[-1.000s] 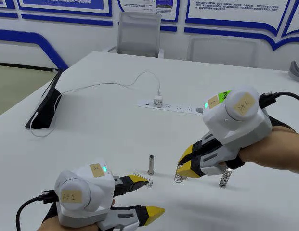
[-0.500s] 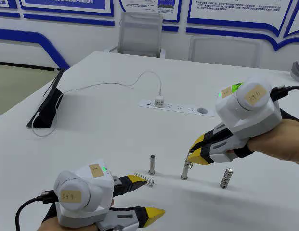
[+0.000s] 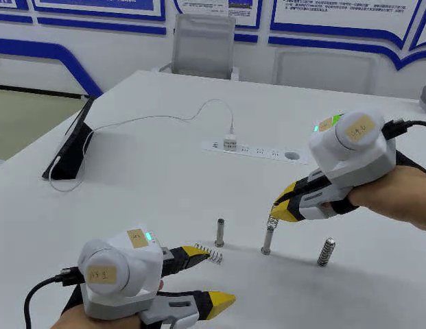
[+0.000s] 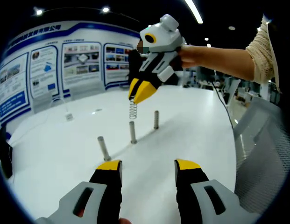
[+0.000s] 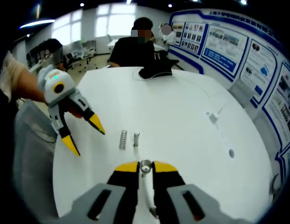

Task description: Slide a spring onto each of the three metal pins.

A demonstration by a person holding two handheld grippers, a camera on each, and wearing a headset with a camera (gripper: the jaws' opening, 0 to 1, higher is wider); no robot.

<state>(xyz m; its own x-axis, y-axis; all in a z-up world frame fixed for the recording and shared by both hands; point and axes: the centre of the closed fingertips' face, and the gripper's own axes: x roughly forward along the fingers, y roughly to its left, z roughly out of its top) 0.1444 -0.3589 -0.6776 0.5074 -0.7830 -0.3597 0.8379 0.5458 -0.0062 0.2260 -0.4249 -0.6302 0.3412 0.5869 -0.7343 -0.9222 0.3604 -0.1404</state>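
Three metal pins stand on the white table [image 3: 144, 199]. The left pin [image 3: 219, 232] is bare, and a loose spring [image 3: 211, 255] lies beside it. A spring sits on the right pin [image 3: 326, 251]. My right gripper [image 3: 281, 211] is shut on a spring [image 3: 272, 223] and holds it upright over the top of the middle pin [image 3: 267, 241]. The left gripper view shows that spring [image 4: 133, 109] touching the pin's [image 4: 133, 133] tip. My left gripper [image 3: 209, 275] is open and empty, near the loose spring. The held spring's end [image 5: 145, 167] shows between the right jaws.
A white power strip [image 3: 250, 151] with a cable lies at mid table. A dark tablet [image 3: 68, 147] leans at the left edge. Chairs [image 3: 202, 44] stand behind the table. A person [image 5: 135, 46] sits at the far end beside a black object [image 5: 156, 70].
My right gripper has lifted the spring from the table surface up to the top of the middle pin. The left gripper has stayed open in place.
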